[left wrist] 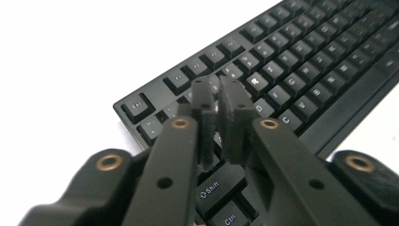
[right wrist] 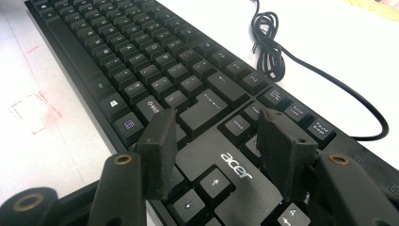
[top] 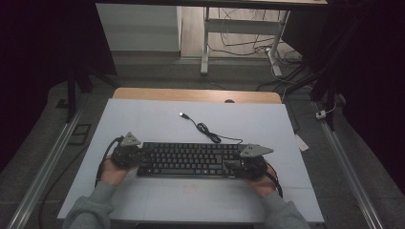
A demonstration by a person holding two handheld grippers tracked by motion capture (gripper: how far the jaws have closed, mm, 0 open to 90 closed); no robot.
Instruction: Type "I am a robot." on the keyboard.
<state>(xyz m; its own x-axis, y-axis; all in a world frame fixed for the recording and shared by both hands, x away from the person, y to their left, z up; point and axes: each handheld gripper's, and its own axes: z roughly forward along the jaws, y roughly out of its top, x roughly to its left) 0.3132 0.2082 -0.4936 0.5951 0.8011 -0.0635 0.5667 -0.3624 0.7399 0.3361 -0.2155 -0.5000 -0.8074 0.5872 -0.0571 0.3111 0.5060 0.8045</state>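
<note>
The left claw hovered with jaws nearly pressed together over the keyboard's left end. The keyboard stretched between both claws on the worktop. The right claw stood spread wide over its arrow keys.

A white-topped table is standing on grey floor. Loose cables are lying beneath a far desk frame. Dark surroundings are flanking both sides.
</note>
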